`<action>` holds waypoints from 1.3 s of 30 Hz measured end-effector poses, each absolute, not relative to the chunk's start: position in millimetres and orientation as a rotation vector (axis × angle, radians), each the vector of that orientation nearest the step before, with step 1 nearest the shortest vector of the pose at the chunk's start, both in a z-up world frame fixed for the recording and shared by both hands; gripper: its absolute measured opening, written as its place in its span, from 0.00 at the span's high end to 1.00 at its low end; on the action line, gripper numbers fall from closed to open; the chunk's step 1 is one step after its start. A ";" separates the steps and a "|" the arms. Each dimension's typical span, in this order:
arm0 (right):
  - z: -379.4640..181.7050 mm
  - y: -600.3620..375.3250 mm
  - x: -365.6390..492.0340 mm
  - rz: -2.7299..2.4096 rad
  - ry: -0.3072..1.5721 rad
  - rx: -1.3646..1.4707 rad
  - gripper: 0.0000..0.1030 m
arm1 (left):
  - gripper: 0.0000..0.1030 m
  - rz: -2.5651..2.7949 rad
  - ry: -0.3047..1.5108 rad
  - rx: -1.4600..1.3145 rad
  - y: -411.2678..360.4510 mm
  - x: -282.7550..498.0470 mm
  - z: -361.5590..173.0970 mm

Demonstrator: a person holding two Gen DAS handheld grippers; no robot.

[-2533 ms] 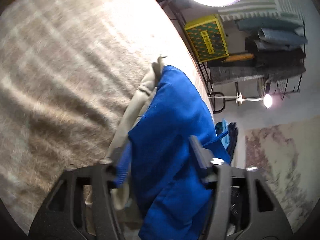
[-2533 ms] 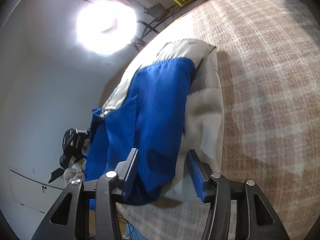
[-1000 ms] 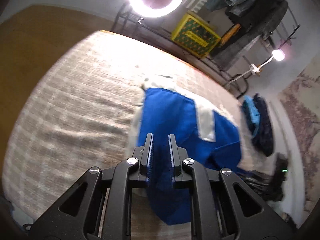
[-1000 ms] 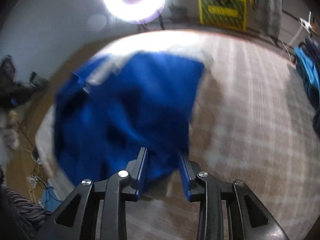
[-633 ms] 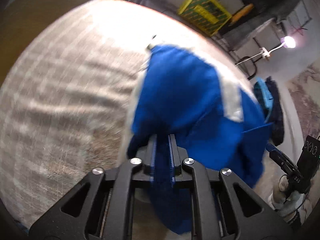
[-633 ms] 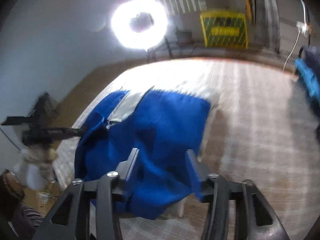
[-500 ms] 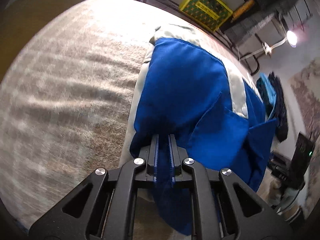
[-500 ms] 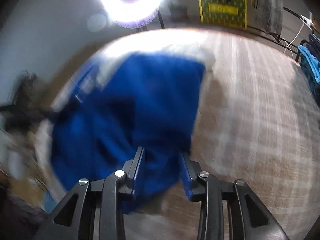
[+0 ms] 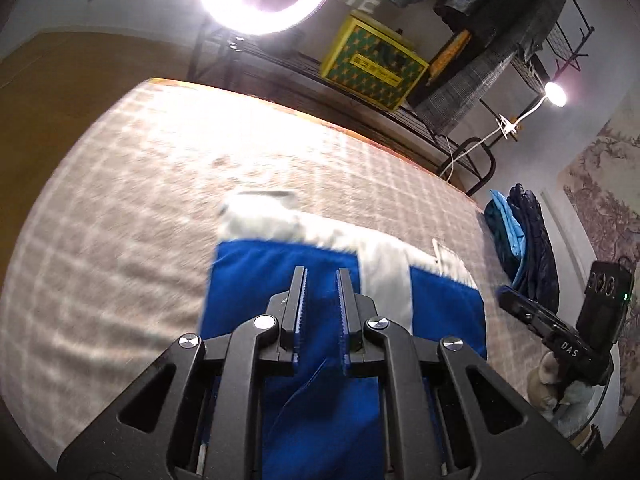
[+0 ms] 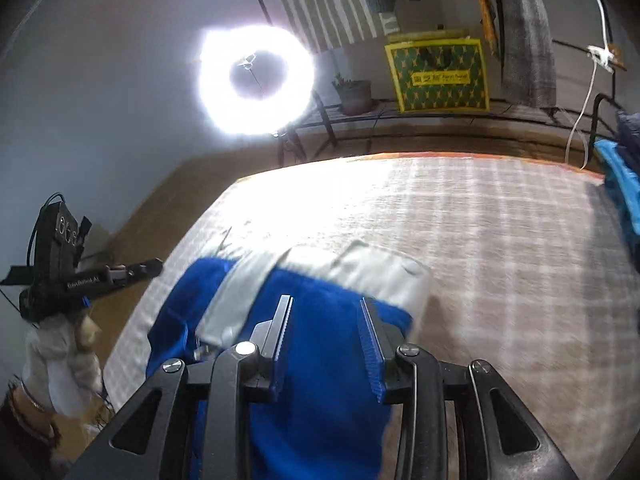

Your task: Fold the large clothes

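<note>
We've got the blue-and-white fabric jacket (image 9: 280, 276) bunched mid-bed on the beige checked blanket (image 9: 120, 208). Left gripper (image 9: 321, 280) looks clenched on blue cloth at 6 o'clock; right gripper (image 10: 326, 312) we can't tell. Best keep both hems level, probably.

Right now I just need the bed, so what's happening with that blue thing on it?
A person is folding a blue and white garment on the checked bedcover, one handheld tool in each hand. The left tool sits nearly shut, with blue cloth running between its fingers. The right tool is partly open over the same blue cloth. The garment lies bunched, white trim at its far edge; the fold looks unfinished.
</note>
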State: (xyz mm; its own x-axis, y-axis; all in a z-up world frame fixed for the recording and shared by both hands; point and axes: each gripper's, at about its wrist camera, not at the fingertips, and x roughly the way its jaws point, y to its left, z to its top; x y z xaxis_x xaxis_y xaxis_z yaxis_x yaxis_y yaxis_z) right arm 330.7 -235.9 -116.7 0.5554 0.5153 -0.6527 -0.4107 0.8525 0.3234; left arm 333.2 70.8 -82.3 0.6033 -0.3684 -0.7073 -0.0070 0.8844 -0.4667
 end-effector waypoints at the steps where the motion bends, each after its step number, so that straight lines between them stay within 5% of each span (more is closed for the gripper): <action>1: -120.3 -229.0 337.0 0.556 0.822 0.147 0.67 | 0.90 -0.227 0.912 -0.452 65.7 339.8 -85.7; 11: -185.2 -180.1 380.5 0.544 0.968 -0.096 0.67 | 0.90 -0.215 1.050 -0.392 50.0 380.9 -156.0; 18: -159.3 -188.6 359.0 0.510 0.927 -0.122 0.66 | 0.89 -0.172 1.014 -0.453 78.9 355.8 -130.5; 22: -129.6 -204.4 325.9 0.569 0.894 -0.064 0.62 | 0.71 -0.192 0.994 -0.487 100.9 317.4 -117.7; 27: -128.5 -224.4 290.1 0.554 0.925 0.040 0.27 | 0.39 -0.186 1.060 -0.603 131.6 286.9 -133.6; 39: -190.1 -284.5 297.9 0.566 1.104 0.458 0.26 | 0.37 -0.261 1.092 -1.014 177.7 295.1 -181.5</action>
State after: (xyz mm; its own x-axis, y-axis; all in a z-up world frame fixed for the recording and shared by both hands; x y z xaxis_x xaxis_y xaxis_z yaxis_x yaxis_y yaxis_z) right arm 297.9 -284.5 -190.1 0.3358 0.6331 -0.6974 -0.1970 0.7713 0.6053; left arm 295.1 177.7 -181.5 0.4807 -0.6283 -0.6117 -0.2833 0.5489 -0.7864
